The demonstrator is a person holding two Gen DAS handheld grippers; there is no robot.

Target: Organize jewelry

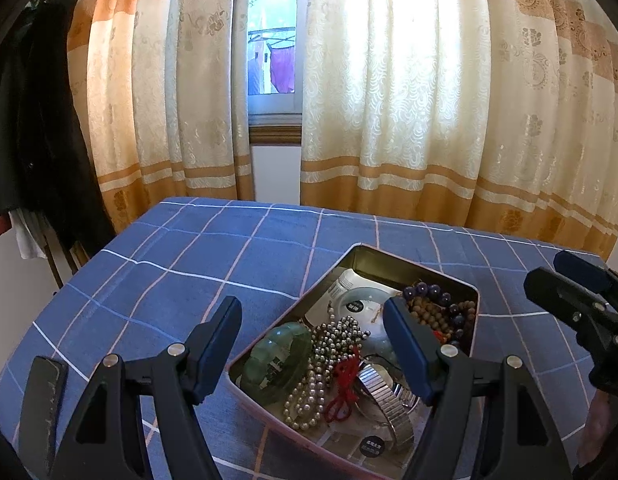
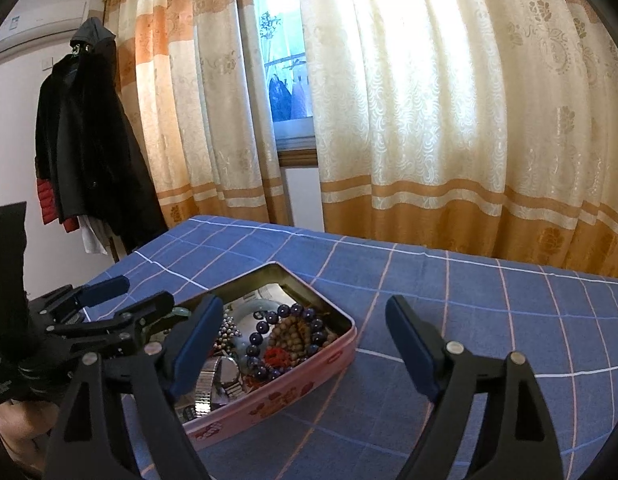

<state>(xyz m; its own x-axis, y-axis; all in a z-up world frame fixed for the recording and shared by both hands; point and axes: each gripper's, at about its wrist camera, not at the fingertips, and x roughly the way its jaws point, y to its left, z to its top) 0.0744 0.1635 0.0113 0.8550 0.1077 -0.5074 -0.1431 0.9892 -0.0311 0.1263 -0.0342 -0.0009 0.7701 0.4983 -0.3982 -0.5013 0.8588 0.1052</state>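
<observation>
Jewelry lay heaped in one pink tin on the blue checked counter, bare cloth reaching every edge. Left gripper and right gripper both hovered spread-fingered, empty.

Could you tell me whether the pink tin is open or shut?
Open: the pink tin has no lid on, and its jewelry lies exposed inside.

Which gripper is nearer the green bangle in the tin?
Left. The left gripper hangs open just over the green bangle in the tin. The right gripper is open too, off to the tin's right side.
</observation>
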